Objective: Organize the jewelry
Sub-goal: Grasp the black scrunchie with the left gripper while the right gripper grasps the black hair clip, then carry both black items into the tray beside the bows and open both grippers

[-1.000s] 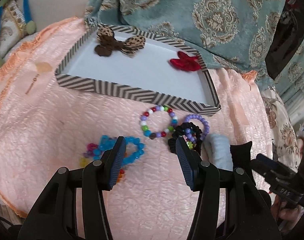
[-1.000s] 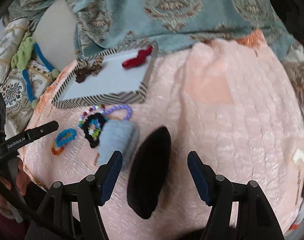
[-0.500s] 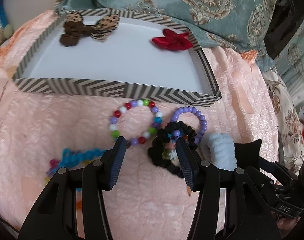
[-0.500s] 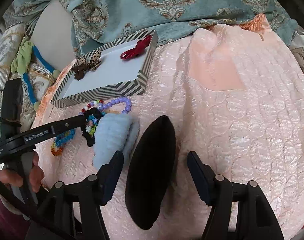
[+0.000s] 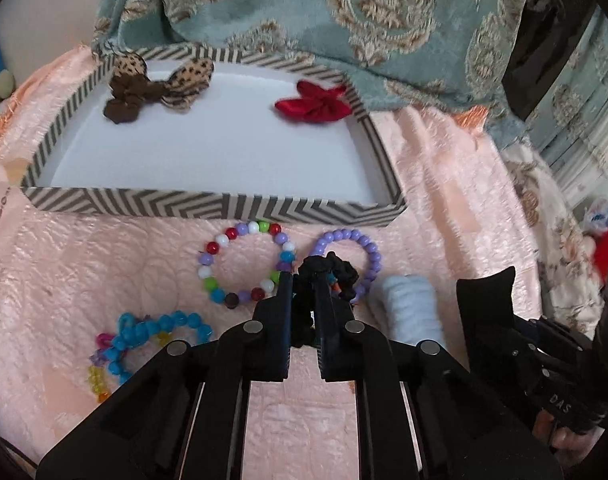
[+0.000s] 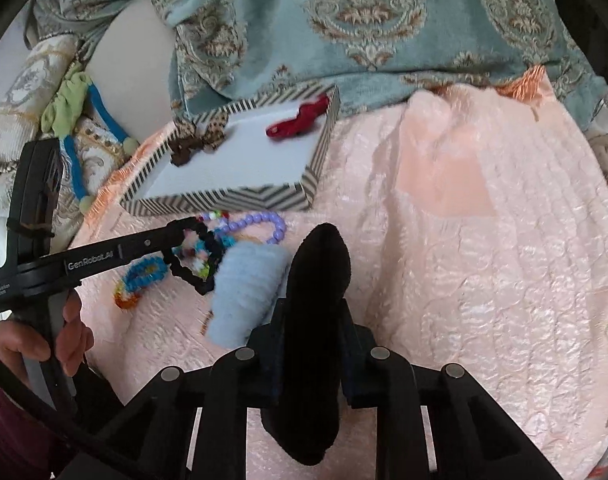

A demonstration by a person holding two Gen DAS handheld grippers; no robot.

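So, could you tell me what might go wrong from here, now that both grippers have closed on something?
1. The left gripper pinches the black scrunchie, which overlaps the purple bead bracelet; lifting may drag the bracelet along.
2. The right gripper, closing on the black pad, sits against the blue fluffy roll, which could get nudged.

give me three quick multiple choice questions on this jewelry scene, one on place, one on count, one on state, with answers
1. Where is the red bow?
A. inside the striped tray
B. on the pink cloth
C. on the purple bracelet

2. How many bows lie in the tray?
A. one
B. two
C. four

3. What is the left gripper doing?
A. hanging open above the tray
B. shut on the black scrunchie
C. shut on the blue bracelet

Answers:
1 A, the bow lies at the tray's far right corner.
2 B, the red one and a leopard bow.
3 B, its jaws pinch the scrunchie's black ruffle.
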